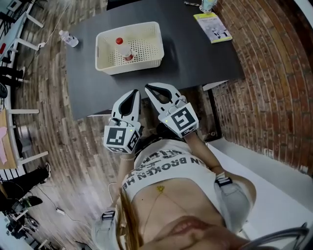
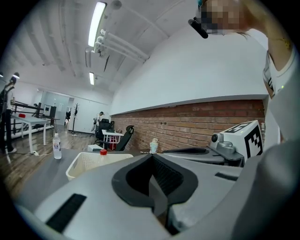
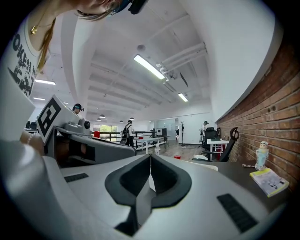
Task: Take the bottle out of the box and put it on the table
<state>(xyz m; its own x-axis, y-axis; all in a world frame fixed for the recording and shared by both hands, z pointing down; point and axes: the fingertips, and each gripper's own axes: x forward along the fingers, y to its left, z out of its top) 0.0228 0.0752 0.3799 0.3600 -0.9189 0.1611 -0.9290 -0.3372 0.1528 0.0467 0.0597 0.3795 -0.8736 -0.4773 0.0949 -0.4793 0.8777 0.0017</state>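
One bench (image 1: 195,58). One box (image 1: 132,67). Two bottles: a red-capped bottle (image 1: 123,49) and a clear bottle (image 1: 68,38). One booklet (image 1: 212,27). One small figure (image 1: 207,5). Two claws: the left claw (image 1: 135,92) and the right claw (image 1: 148,88).

Table (image 1: 195,63): near-edge strip bare, open run to the box (image 1: 137,65). Box open-topped; its walls ring the bottle (image 1: 123,49). Right half free up to booklet (image 1: 212,27) at far right corner. Spare bottle (image 1: 68,38) stands at left edge.
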